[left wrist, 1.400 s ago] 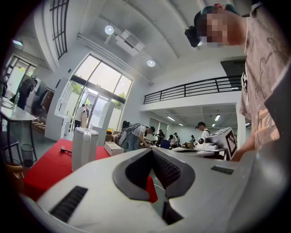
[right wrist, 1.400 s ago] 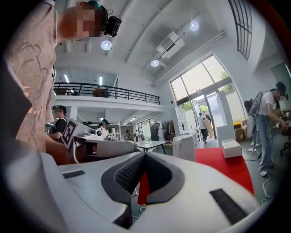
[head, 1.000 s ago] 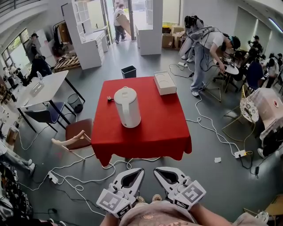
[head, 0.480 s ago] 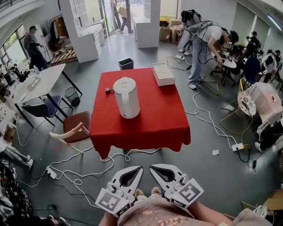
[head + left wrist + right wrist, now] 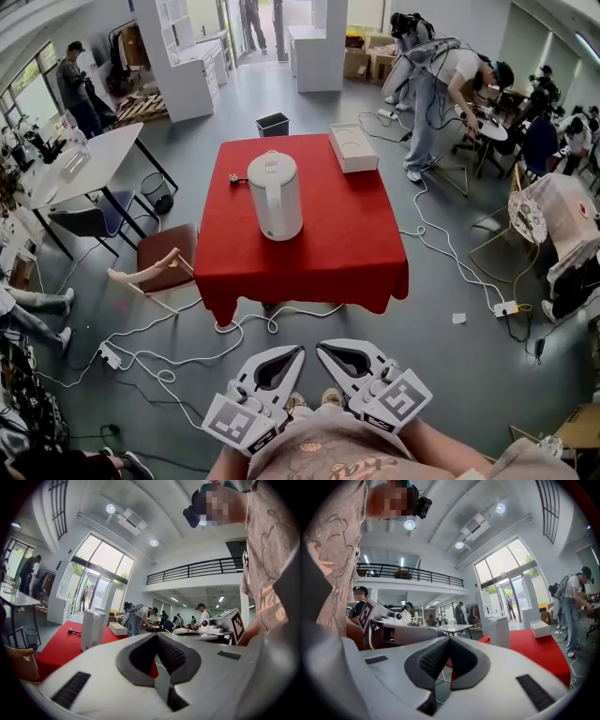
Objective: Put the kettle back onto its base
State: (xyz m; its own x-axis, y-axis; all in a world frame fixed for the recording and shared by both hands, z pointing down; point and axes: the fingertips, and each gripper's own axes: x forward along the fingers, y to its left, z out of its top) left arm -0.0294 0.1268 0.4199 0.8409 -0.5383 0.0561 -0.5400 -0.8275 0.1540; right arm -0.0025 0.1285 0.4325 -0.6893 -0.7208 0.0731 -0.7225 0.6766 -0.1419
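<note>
A white kettle (image 5: 274, 197) stands upright on the red table (image 5: 319, 262), left of its middle; whether a base is under it I cannot tell. A small plug (image 5: 234, 178) lies on the cloth to its left. Both grippers are held close to my body, well short of the table's near edge. My left gripper (image 5: 297, 351) and right gripper (image 5: 321, 347) are shut with nothing in them. The left gripper view shows its tips (image 5: 157, 635) together and the kettle (image 5: 92, 629) far off. In the right gripper view the tips (image 5: 450, 639) also meet, the kettle (image 5: 499, 631) beyond.
A flat white box (image 5: 353, 148) lies at the table's far right corner. A brown chair (image 5: 164, 272) stands at the table's left, a black bin (image 5: 273, 150) behind it. Cables (image 5: 169, 375) trail over the floor between me and the table. People (image 5: 441, 84) work at the right.
The table and kettle look slightly nearer and have shifted a little in the head view. Both grippers stay shut and close to my body.
</note>
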